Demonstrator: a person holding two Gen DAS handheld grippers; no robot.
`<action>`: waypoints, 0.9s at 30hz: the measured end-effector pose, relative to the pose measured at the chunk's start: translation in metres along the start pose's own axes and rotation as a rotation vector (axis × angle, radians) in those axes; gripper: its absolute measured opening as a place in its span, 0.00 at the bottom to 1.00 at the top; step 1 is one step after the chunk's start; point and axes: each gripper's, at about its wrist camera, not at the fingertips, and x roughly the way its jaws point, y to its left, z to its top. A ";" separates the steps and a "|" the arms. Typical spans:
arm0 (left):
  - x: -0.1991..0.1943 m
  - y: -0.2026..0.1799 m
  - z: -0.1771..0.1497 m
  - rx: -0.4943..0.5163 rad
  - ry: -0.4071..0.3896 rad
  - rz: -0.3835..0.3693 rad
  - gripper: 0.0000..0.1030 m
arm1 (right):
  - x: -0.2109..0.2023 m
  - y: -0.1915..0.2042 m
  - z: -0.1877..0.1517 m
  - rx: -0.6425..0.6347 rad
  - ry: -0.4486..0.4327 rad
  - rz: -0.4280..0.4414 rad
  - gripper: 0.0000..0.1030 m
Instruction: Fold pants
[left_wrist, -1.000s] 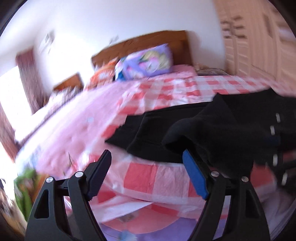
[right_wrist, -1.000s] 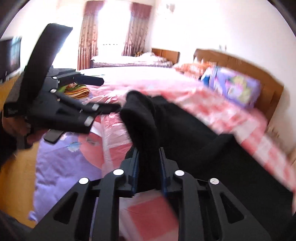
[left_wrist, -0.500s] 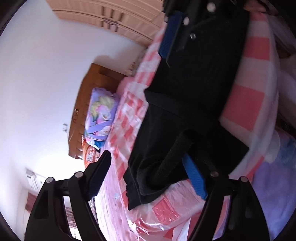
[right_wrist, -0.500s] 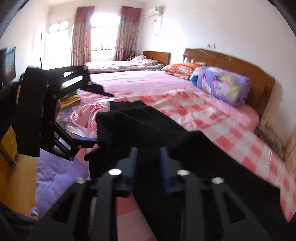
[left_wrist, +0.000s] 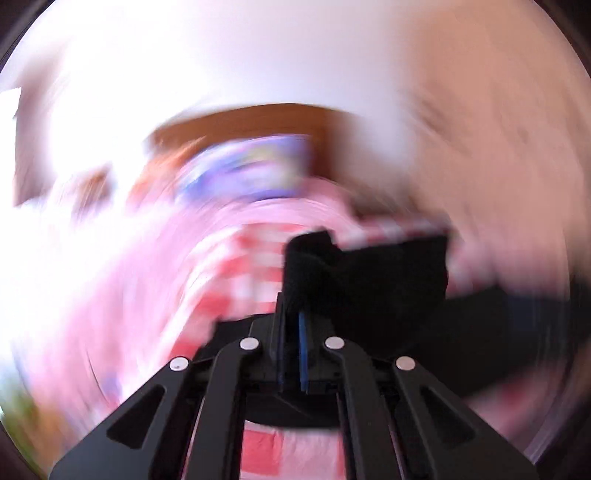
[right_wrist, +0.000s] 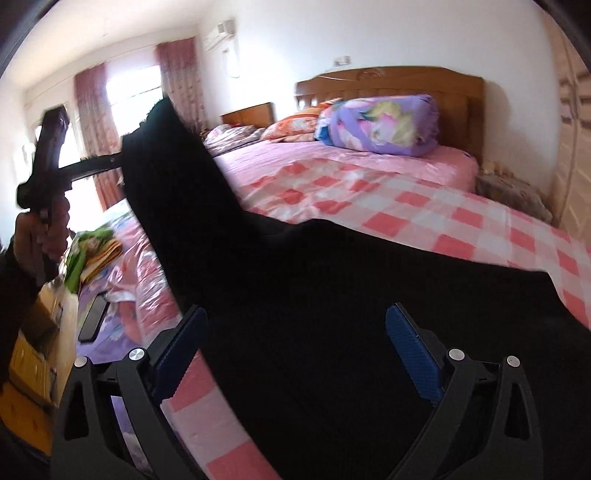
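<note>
1. Lifting of the black pants (right_wrist: 314, 295) at one end is seen in the right wrist view: a strip of cloth rises to the upper left of the frame, where it is pinched by the left gripper (right_wrist: 122, 158), held in a hand (right_wrist: 40, 236).
2. In the blurred left wrist view, the left gripper (left_wrist: 291, 332) is closed on a fold of the pants (left_wrist: 369, 280) at frame centre.
3. The right gripper (right_wrist: 295, 354) is opening; its blue pads (right_wrist: 413, 354) stand apart at the bottom of the frame, with dark cloth lying between them but not pressed.
4. The rest of the garment is spread over the checked sheet (right_wrist: 406, 206) of the bed, lower centre and right.
5. A slip is judged possible, since only one narrow pinch carries the cloth; a fast swing could pull it free.
6. A crooked fold could result if the loose end drags or bunches on the slick sheet.
</note>
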 end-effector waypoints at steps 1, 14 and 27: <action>0.010 0.037 0.005 -0.208 0.035 0.016 0.05 | 0.000 -0.006 0.000 0.028 0.000 -0.004 0.92; 0.084 0.094 -0.075 -0.414 0.299 0.084 0.31 | -0.001 -0.039 -0.011 0.087 0.020 -0.080 0.92; 0.089 0.069 -0.061 -0.260 0.312 0.121 0.05 | 0.078 -0.061 0.078 -0.140 0.173 -0.030 0.90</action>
